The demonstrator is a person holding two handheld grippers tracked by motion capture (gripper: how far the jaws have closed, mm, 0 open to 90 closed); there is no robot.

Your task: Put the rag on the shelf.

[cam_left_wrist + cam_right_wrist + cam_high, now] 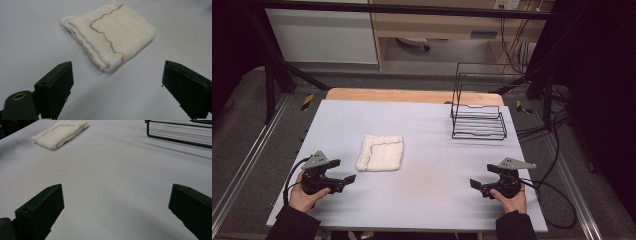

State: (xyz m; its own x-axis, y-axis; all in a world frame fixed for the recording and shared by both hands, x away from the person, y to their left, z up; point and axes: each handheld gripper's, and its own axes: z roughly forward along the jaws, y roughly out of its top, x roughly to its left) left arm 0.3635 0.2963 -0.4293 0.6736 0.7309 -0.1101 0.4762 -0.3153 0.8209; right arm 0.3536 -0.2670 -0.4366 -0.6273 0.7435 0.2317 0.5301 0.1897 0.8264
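Observation:
A folded cream cloth (380, 152) with a wavy coloured stitch line lies flat on the white table (427, 190), left of the middle. In the left gripper view the cloth (110, 35) is just ahead of the wide-apart jaws. My left gripper (346, 181) rests low at the front left, open, a short way in front of the cloth and holding nothing. Front right, my right gripper (474, 186) is open too, with bare table between its jaws. From the right gripper view the cloth (60, 132) lies far off at the upper left.
A black wire rack (478, 114) stands at the back right of the table; its base (180, 132) crosses the top right of the right gripper view. Cables (557, 200) trail off the table's right edge. A wooden strip (412, 95) borders the far edge.

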